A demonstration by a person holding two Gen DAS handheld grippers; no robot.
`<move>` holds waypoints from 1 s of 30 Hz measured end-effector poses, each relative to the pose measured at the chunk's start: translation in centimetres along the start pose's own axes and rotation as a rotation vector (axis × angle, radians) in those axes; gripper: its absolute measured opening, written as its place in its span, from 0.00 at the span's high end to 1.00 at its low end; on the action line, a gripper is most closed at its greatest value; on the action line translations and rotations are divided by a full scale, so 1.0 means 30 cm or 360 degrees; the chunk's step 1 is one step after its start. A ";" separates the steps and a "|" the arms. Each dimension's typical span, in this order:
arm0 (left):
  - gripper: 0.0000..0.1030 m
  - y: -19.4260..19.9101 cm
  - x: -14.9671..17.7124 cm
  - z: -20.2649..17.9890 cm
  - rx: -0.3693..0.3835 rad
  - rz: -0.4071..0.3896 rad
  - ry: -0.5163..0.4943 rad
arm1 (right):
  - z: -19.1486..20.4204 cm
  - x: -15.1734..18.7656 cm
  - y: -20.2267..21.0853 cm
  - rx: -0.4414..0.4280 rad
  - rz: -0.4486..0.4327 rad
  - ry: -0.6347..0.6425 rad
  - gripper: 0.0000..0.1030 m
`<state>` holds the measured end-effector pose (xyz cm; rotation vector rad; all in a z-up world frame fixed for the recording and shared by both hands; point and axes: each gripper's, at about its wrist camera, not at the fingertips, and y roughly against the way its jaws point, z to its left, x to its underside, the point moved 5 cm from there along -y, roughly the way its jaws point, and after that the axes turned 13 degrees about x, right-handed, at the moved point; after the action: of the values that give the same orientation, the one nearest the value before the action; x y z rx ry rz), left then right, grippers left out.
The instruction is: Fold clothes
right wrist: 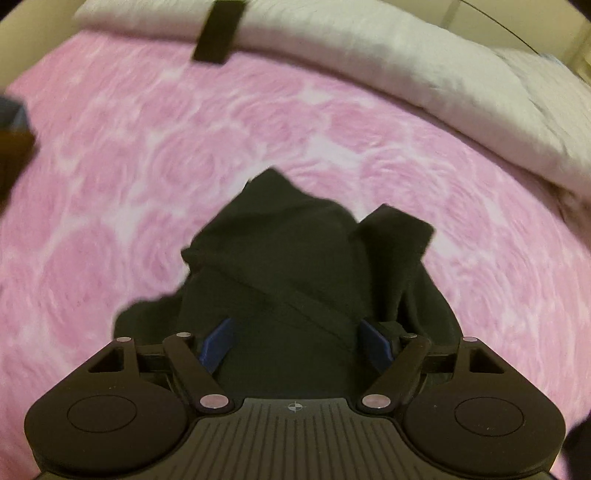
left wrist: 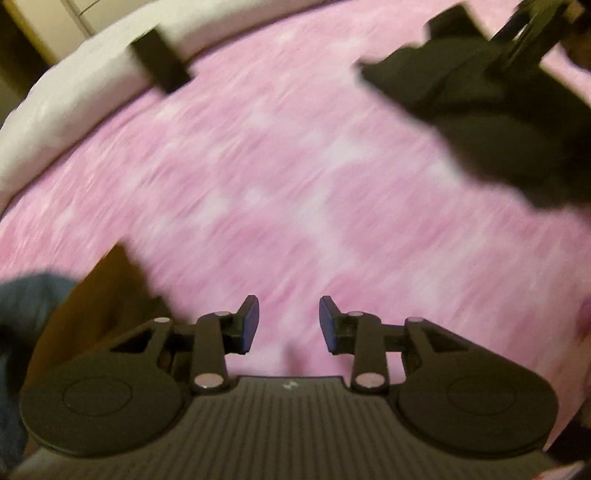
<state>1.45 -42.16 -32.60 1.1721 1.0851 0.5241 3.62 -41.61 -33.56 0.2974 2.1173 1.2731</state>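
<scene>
Looking down over the bed [right wrist: 110, 155] with its pink rose-patterned cover, I see one black garment [right wrist: 295, 258] lying crumpled in a heap on the pink, well short of the white pillow [right wrist: 369, 48] along the head of the bed. The right tongs [right wrist: 295, 341] hang right over the near end of that heap with their blue pads spread wide, cloth lying between them; the pads do not look pressed onto it, so I take them as open rather than gripping. The left tongs [left wrist: 289, 325] hover over bare pink cover well to the side of the garment, jaws parted and nothing between them. A flat black object [right wrist: 218, 31] rests on the front of the pillow, far from the garment. To my eye the work is at the start of a fold: the garment is still bunched, not spread flat. The next move calls for each pair of tongs to find an edge or corner of the garment, pinch it, and draw the cloth out flat away from the pillow.
</scene>
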 end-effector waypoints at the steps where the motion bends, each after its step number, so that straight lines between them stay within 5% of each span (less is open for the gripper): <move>1: 0.69 -0.011 -0.037 -0.035 0.0008 -0.0014 -0.0005 | -0.008 0.008 -0.006 -0.0019 -0.0013 0.0020 0.29; 3: 0.69 -0.032 -0.106 -0.095 0.0015 -0.0038 -0.0026 | -0.060 0.029 0.013 -0.0039 -0.0043 0.0012 0.80; 6: 0.69 -0.062 -0.212 -0.177 0.0026 -0.0079 -0.0072 | -0.223 0.081 0.099 0.0045 -0.0094 -0.0091 0.89; 11: 0.68 -0.084 -0.399 -0.358 0.0075 -0.0163 -0.0123 | -0.635 0.309 0.225 0.0238 0.0043 -0.0560 0.89; 14: 0.65 -0.115 -0.501 -0.471 0.0138 -0.0205 -0.0123 | -0.832 0.531 0.227 0.0385 0.0257 -0.0812 0.89; 20: 0.51 -0.192 -0.640 -0.639 0.0248 -0.0226 -0.0070 | -0.958 0.866 0.198 0.0566 0.0636 -0.1071 0.88; 28: 0.44 -0.342 -0.587 -0.492 0.0268 -0.0057 0.0331 | -0.798 0.697 0.212 0.0159 0.0368 -0.0938 0.83; 30: 0.44 -0.390 -0.587 -0.449 0.0362 -0.0052 0.0449 | -0.750 0.641 0.177 0.0074 0.0308 -0.0922 0.45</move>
<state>-20.23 -54.22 -36.24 1.3013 1.4331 0.5627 -25.94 -45.38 -29.56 0.8031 1.6473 1.0745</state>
